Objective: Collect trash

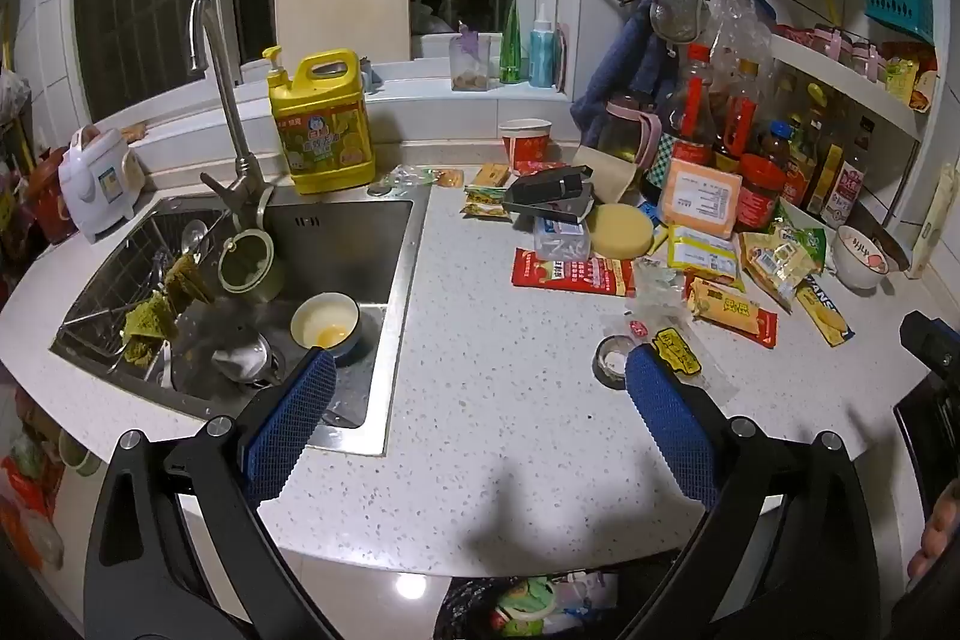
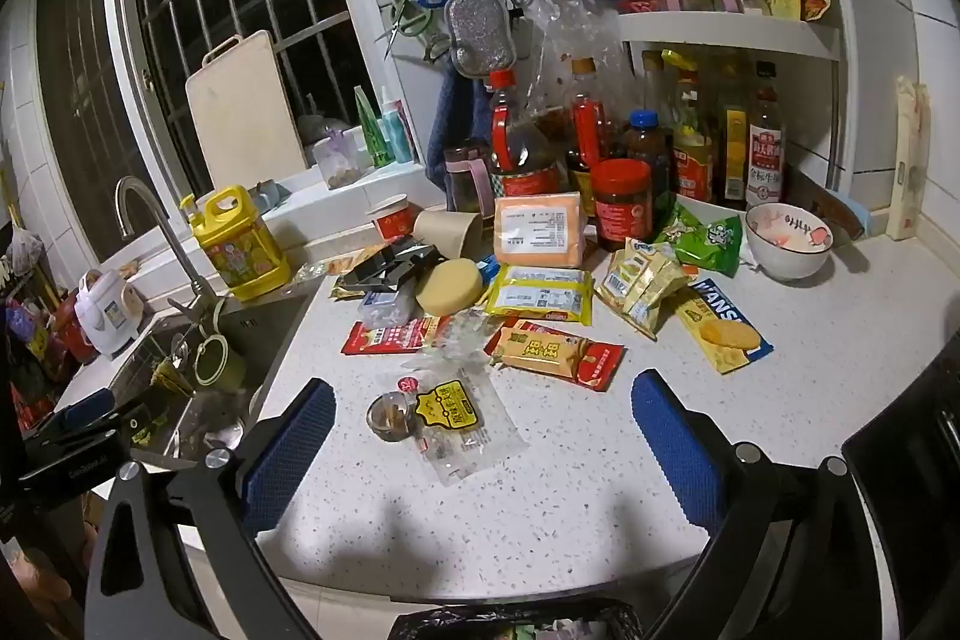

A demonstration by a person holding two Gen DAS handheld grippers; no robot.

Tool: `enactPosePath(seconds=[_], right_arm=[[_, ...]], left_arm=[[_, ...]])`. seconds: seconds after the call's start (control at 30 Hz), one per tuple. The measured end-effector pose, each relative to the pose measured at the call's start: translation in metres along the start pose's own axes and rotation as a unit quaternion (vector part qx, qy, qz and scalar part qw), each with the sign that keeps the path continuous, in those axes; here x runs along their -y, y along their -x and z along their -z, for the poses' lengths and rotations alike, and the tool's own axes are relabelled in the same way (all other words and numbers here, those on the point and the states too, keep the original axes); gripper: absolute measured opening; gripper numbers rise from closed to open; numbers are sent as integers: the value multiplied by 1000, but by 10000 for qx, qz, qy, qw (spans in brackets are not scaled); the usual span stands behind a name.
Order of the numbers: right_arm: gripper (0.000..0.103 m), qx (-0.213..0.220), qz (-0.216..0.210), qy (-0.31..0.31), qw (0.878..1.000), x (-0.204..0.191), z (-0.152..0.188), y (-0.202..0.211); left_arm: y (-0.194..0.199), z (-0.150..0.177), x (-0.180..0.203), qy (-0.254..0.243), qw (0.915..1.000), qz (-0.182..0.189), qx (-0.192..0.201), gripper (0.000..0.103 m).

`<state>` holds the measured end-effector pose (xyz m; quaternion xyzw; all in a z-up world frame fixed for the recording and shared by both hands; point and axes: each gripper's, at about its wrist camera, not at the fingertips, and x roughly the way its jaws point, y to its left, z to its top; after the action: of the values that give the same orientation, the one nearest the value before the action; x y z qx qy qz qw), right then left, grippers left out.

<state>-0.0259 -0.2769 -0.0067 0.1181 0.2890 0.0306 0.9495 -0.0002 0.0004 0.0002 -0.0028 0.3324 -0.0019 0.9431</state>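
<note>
Where wrappers litter the countertop (image 2: 540, 496), clear crumpled wrapper (image 2: 465, 424), yellow label.

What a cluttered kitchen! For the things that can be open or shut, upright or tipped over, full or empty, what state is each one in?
left gripper: open, holding nothing
right gripper: open, holding nothing
brown paper cup: tipped on its side
red paper cup: upright
yellow detergent jug: upright
bowl in sink: upright, yellow residue inside
white bowl: upright
cutting board: leaning against window

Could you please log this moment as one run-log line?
left hand-held gripper: open, empty | right hand-held gripper: open, empty | clear wrapper: on counter, nearest | trash bin: below edge
</note>
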Motion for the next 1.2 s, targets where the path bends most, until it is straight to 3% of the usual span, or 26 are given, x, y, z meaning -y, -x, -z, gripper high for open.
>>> enactPosePath(seconds=[1.2], right_arm=[[98,-30,16,-8,10000,0,1,1]], left_arm=[[-1,0,-1,-5,10000,-12,-27,95]])
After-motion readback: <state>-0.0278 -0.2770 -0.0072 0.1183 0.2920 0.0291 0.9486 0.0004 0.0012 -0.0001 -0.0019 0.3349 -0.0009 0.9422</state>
